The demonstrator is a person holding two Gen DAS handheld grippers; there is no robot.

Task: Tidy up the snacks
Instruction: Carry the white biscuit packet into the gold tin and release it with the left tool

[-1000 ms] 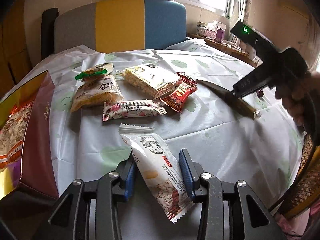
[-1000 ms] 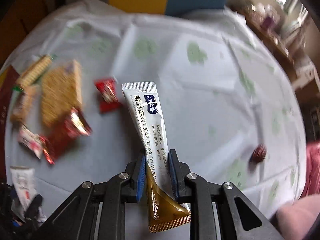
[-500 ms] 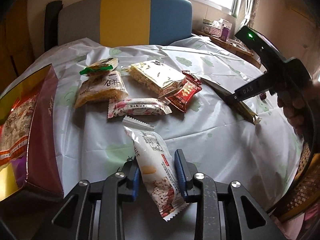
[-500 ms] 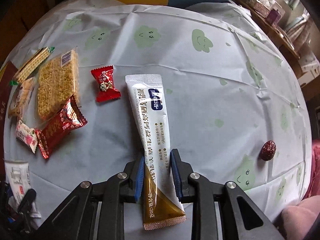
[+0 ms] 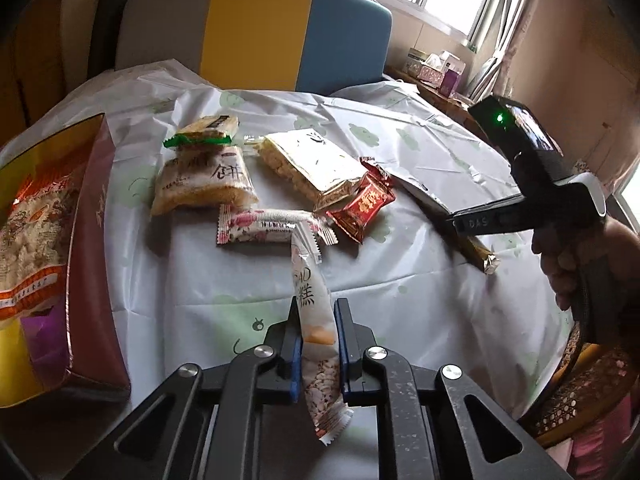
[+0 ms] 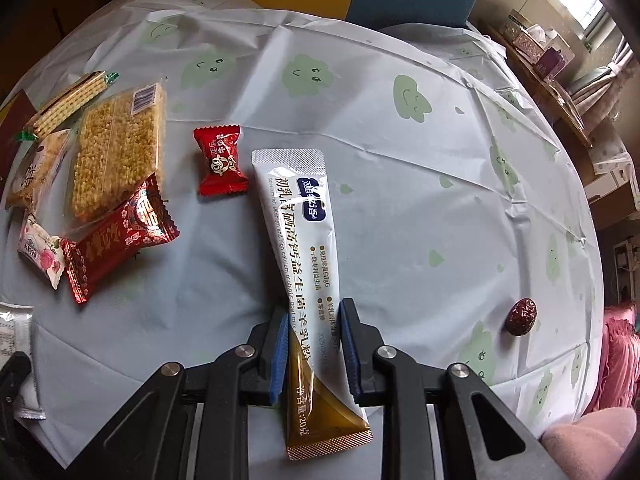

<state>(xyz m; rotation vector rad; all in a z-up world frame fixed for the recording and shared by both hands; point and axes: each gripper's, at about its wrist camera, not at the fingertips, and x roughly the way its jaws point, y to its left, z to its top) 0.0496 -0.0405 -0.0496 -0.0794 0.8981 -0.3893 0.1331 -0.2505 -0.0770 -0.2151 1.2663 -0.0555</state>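
Left wrist view: left gripper (image 5: 316,332) at 6 o'clock, jaws closing on slim white rice-cake wrapper w/ black characters (image 5: 313,312); blue pads look already against its sides.
Wrapper pose: turned edge-on, far end up toward 12, tail hanging below the jaws. Prob. pinched mid-length so it lifts w/o folding.
Right wrist view: right gripper (image 6: 313,344) at 6 o'clock, clenched on long white-and-gold powder sachet (image 6: 304,248). Grip sits near the gold end, so printed white length sticks out toward 12 over the tablecloth.
Tablecloth: pale plastic sheet w/ green cloud faces (image 6: 420,184); appears to be the sorting surface.
Snack cluster: 9–11 o'clock in right view — clear-wrapped puffed grain slab (image 6: 118,152), red foil candy bar (image 6: 120,240), small red sweet (image 6: 220,160), green-ended wafer pack (image 6: 66,104), pink floral bar (image 6: 40,254). Lying close, some overlapping; looks like the gathering pile.
Stray: dark red date (image 6: 522,316) at 3 o'clock, well apart from the pile, untouched.
Big bag: maroon-and-gold snack bag (image 5: 52,256), 9 o'clock in left view, standing beside the pile; poss. destination, can't tell.
Judgement: both hands loaded at once; next prob. carry both pieces to the pile or bag.
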